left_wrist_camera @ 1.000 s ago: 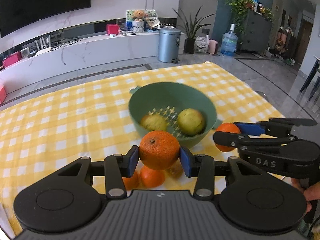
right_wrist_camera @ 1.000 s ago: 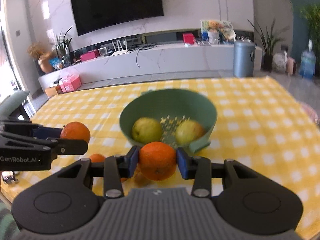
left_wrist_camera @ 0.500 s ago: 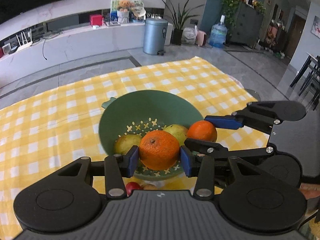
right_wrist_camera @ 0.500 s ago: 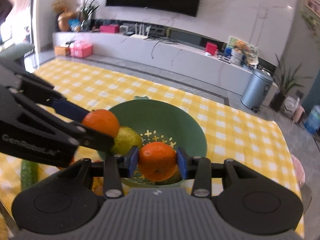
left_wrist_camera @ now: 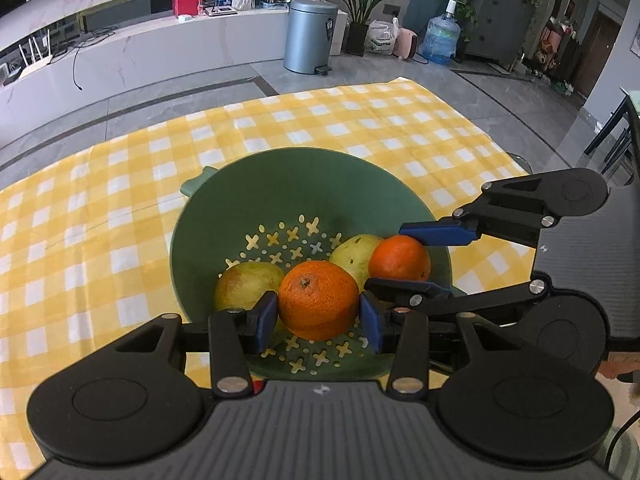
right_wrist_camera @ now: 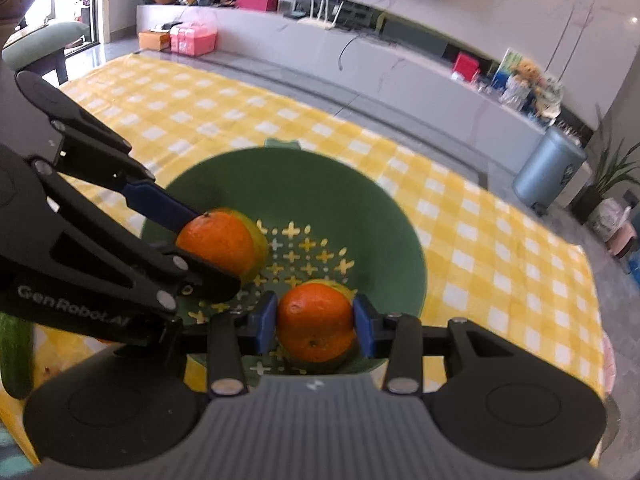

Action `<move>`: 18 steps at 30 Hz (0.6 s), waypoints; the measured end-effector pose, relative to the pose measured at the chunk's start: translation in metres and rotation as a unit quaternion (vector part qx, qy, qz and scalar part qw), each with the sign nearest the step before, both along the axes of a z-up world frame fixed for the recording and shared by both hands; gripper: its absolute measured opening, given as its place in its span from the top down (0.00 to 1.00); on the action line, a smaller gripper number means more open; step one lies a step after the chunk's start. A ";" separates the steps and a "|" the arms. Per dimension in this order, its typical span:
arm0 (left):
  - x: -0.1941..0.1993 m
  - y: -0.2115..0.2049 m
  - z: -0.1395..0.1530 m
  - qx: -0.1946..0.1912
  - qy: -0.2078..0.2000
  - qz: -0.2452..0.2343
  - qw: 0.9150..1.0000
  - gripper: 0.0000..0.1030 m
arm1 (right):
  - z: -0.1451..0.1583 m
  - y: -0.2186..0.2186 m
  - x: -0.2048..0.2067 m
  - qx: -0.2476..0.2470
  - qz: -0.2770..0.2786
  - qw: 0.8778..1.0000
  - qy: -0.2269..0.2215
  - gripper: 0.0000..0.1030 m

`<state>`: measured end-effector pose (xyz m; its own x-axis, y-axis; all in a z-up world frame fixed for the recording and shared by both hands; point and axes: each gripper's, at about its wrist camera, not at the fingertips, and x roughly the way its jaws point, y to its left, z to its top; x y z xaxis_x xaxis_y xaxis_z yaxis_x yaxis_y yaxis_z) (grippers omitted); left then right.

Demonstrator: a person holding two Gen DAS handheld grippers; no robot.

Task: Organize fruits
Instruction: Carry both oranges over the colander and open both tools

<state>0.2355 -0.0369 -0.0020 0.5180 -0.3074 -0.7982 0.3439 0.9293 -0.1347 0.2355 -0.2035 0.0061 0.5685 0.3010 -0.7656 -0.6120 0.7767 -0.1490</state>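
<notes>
At centre of the left wrist view, the left gripper (left_wrist_camera: 318, 316) clamps an orange (left_wrist_camera: 318, 305) over the green colander (left_wrist_camera: 224, 216), two pears (left_wrist_camera: 244, 282) inside. At lower centre of the right wrist view, the right gripper (right_wrist_camera: 314, 322) grips another orange (right_wrist_camera: 315, 322) above the same colander (right_wrist_camera: 360, 204).

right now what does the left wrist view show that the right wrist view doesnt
Only the left wrist view: both yellow-green fruits clearly, and a water jug on the floor. Only the right wrist view: pink boxes by the wall. Both: the green colander, and each hand-held gripper, left and right, shut on an orange.
</notes>
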 end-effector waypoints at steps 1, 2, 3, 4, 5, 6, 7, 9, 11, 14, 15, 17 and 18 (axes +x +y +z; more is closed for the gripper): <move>0.002 0.001 -0.001 -0.002 0.002 0.001 1.000 0.51 | 0.000 0.000 0.000 0.001 0.007 1.000 -0.004 0.63; 0.003 0.002 -0.003 -0.003 0.005 0.004 1.000 0.51 | -0.001 0.001 0.001 -0.003 0.010 1.000 -0.007 0.63; 0.005 0.003 -0.004 -0.004 0.008 0.007 1.000 0.51 | -0.001 0.002 0.002 -0.008 0.013 1.000 -0.008 0.63; 0.007 0.005 -0.005 -0.005 0.011 0.011 1.000 0.51 | -0.001 0.003 0.003 -0.011 0.016 1.000 -0.009 0.63; 0.009 0.006 -0.006 -0.007 0.014 0.015 1.000 0.51 | -0.001 0.005 0.003 -0.015 0.021 1.000 -0.011 0.63; 0.010 0.008 -0.008 -0.010 0.017 0.020 1.000 0.51 | -0.002 0.006 0.004 -0.021 0.027 0.999 -0.013 0.63; 0.012 0.009 -0.008 -0.009 0.018 0.027 0.999 0.51 | -0.002 0.008 0.004 -0.027 0.031 0.999 -0.016 0.63; 0.014 0.011 -0.009 -0.013 0.014 0.034 0.999 0.51 | -0.002 0.009 0.006 -0.033 0.032 0.999 -0.020 0.63; 0.015 0.012 -0.008 -0.015 0.011 0.039 0.999 0.51 | -0.001 0.009 0.009 -0.032 0.028 0.999 -0.018 0.63; 0.017 0.011 -0.008 -0.014 0.009 0.040 0.999 0.51 | 0.000 0.009 0.012 -0.026 0.028 0.999 -0.012 0.63; 0.017 0.011 -0.008 -0.014 0.008 0.040 0.999 0.51 | 0.001 0.008 0.012 -0.025 0.028 0.999 -0.010 0.63; 0.016 0.013 -0.008 -0.019 0.010 0.043 0.999 0.51 | 0.002 0.006 0.014 -0.018 0.023 1.000 -0.003 0.63; 0.017 0.013 -0.008 -0.024 0.012 0.044 0.999 0.51 | 0.002 0.005 0.015 -0.014 0.020 1.000 0.001 0.63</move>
